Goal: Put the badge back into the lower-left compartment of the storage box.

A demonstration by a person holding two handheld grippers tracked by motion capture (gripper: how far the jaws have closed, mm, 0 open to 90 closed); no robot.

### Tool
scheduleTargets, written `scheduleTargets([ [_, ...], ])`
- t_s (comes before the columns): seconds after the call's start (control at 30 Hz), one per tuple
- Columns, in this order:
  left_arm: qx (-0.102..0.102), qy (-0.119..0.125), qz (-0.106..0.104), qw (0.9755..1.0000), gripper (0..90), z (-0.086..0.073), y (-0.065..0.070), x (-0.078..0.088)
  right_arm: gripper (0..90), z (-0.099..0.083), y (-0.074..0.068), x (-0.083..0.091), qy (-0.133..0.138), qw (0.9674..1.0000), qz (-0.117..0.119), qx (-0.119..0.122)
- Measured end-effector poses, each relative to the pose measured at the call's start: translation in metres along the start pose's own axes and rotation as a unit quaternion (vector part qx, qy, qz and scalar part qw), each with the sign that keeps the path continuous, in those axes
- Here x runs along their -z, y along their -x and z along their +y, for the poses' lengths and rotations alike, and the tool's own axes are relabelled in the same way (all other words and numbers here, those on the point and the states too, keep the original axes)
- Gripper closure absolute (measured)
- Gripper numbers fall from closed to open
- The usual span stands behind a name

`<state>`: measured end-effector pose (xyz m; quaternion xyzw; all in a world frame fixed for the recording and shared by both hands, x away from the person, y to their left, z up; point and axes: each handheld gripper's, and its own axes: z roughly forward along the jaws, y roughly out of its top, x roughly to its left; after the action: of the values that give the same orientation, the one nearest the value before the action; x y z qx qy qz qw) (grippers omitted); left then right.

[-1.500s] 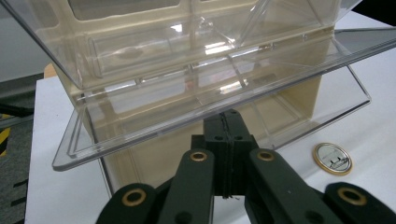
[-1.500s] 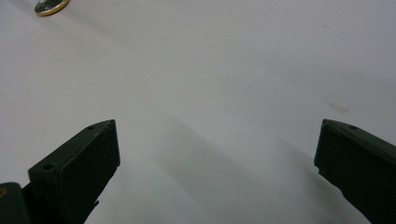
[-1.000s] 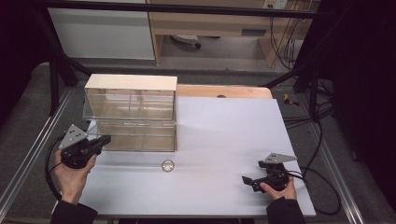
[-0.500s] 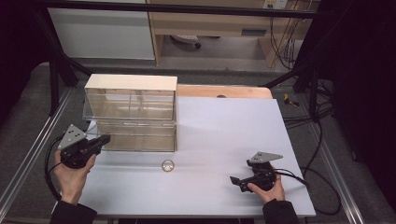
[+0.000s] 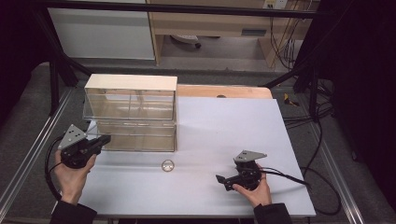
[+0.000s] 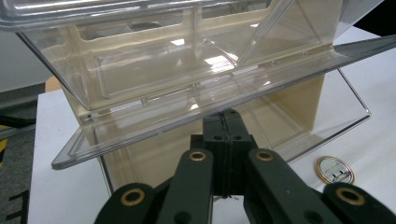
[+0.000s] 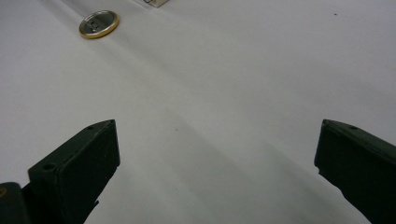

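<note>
Now: left gripper (image 6: 224, 140) fingers pinch clear drawer (image 6: 196, 116) flap, drawer empty; right gripper (image 7: 215, 172) fingers wide, round badge (image 7: 98, 24) ahead.

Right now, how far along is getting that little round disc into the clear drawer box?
Done: the left gripper, jaws shut, is at the lower drawer of the clear box, which stands pulled out. In hand: the right gripper, jaws open, faces the disc lying on the table. Left, probably: grasping it and dropping it in.

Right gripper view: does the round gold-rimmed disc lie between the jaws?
No. The disc lies on the table well ahead of the open right gripper.
</note>
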<state>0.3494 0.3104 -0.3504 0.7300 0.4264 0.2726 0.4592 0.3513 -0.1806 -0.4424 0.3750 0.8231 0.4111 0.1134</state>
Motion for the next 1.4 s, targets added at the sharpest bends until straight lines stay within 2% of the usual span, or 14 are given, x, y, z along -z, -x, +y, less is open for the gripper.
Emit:
scheduleTargets([
  [0.07, -0.003, -0.001, 0.004, 1.0000, 89.7, 0.000, 0.000, 0.000, 0.7, 0.003, -0.004, -0.004, -0.002, 1.0000, 0.005, 0.005],
  [0.17, -0.003, -0.001, 0.004, 1.0000, 89.7, 0.000, 0.000, -0.001, 0.7, 0.007, -0.011, -0.010, -0.006, 0.9999, -0.001, 0.012],
  [0.47, -0.001, 0.003, 0.004, 1.0000, 89.7, 0.001, -0.001, 0.000, 0.8, 0.019, -0.028, -0.025, -0.005, 0.9999, 0.002, 0.014],
  [0.67, 0.000, 0.003, 0.002, 1.0000, 89.7, 0.000, -0.001, 0.000, 1.4, 0.030, -0.042, -0.035, -0.003, 0.9997, 0.015, 0.019],
  [1.07, 0.000, 0.006, 0.001, 1.0000, 89.6, 0.001, -0.002, 0.000, 4.3, 0.058, -0.072, -0.059, -0.003, 0.9980, 0.026, 0.058],
  [1.23, -0.002, 0.006, 0.001, 1.0000, 89.7, 0.001, -0.002, 0.000, 6.4, 0.065, -0.081, -0.068, -0.001, 0.9976, 0.031, 0.061],
  [1.4, -0.003, 0.007, 0.001, 1.0000, 89.6, 0.001, -0.001, 0.000, 9.4, 0.071, -0.092, -0.084, -0.011, 0.9970, 0.035, 0.068],
])
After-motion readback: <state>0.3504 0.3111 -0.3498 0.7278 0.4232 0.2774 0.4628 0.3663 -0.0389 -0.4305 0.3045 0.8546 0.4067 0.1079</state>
